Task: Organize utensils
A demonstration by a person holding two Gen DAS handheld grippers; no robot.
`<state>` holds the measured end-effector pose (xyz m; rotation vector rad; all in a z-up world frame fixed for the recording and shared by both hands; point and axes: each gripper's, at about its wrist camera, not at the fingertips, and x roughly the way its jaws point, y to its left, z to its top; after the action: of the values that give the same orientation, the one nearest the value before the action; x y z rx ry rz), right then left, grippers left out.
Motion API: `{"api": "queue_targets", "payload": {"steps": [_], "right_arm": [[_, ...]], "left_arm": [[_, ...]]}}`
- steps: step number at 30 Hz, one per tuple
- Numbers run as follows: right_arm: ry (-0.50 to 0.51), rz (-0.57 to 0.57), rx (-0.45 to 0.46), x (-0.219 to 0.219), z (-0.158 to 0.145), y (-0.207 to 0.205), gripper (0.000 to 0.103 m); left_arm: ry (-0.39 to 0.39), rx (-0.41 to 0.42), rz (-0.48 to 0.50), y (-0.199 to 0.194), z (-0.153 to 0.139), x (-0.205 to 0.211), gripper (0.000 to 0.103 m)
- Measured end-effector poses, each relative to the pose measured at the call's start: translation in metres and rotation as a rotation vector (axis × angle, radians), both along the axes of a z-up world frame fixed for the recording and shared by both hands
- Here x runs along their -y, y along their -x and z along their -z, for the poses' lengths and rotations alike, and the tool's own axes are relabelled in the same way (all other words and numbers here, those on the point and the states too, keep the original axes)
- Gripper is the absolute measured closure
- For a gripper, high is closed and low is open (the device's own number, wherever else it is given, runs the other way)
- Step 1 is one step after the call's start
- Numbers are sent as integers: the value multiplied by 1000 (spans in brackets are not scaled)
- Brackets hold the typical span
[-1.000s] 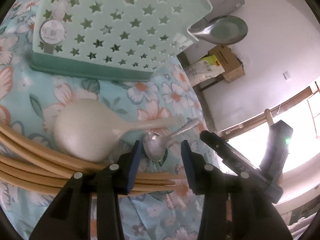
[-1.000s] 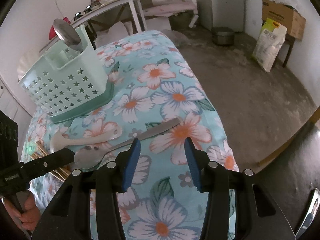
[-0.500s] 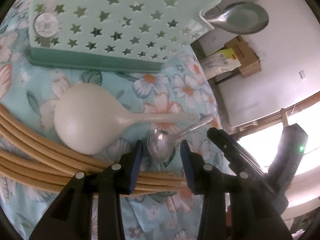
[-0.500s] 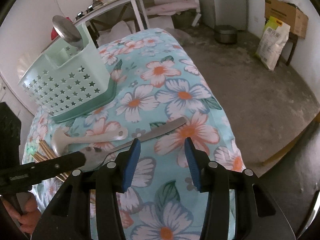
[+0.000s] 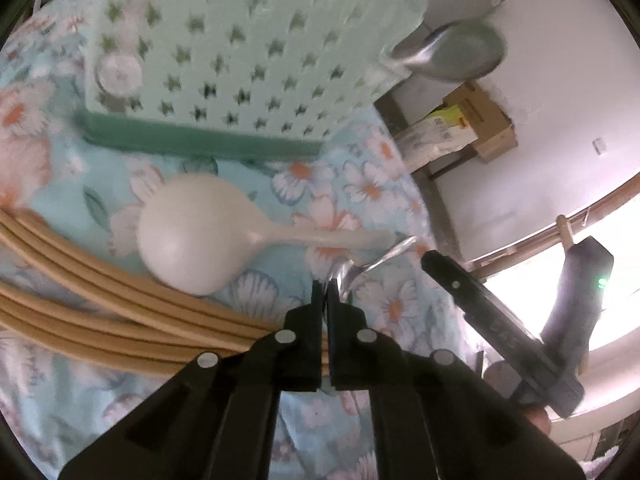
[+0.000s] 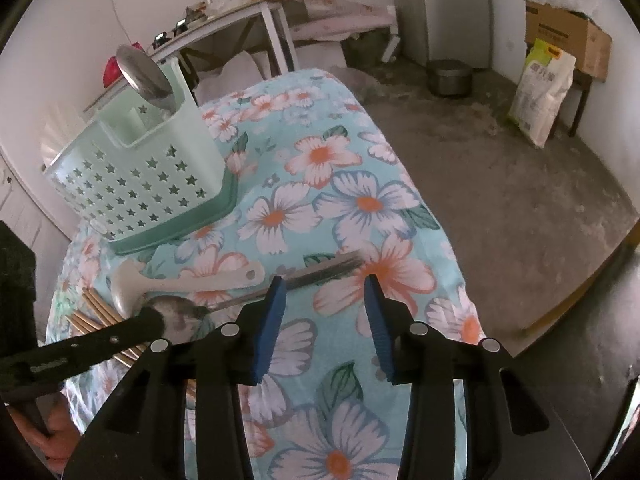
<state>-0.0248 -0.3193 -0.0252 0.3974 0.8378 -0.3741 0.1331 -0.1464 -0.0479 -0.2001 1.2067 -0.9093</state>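
A small metal spoon (image 5: 349,274) lies on the floral cloth, its handle (image 6: 320,270) pointing right. My left gripper (image 5: 325,292) is shut on the edge of its bowl (image 6: 180,312). My right gripper (image 6: 324,284) hovers over the handle's end; its jaws are closing with nothing between the pads. A white rice paddle (image 5: 200,232) lies beside the spoon, and several wooden chopsticks (image 5: 100,312) lie nearer me. The mint star-holed utensil basket (image 6: 152,184) stands behind them with a steel ladle (image 6: 144,72) in it.
The table's right edge drops to a concrete floor (image 6: 500,200). A rice sack (image 6: 544,92), cardboard box (image 6: 568,36) and metal pot (image 6: 450,76) stand by the far wall. A person's hand (image 6: 56,436) holds the left gripper.
My left gripper's jaws have shut on the spoon's bowl, and it has tilted a little. The right gripper's jaws have narrowed slightly without moving.
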Motion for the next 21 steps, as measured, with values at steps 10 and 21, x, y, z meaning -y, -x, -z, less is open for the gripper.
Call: {"api": "queue_targets", "payload": {"steps": [10,21], "right_arm": [[69,-54,64,-16,-20,1,65],[224,-415,97,-77,-30,-33,56]], "left_arm": [[-9,165,-75,3,-50,-74,102],[11,241,-286,11,-80,-158,102]]}}
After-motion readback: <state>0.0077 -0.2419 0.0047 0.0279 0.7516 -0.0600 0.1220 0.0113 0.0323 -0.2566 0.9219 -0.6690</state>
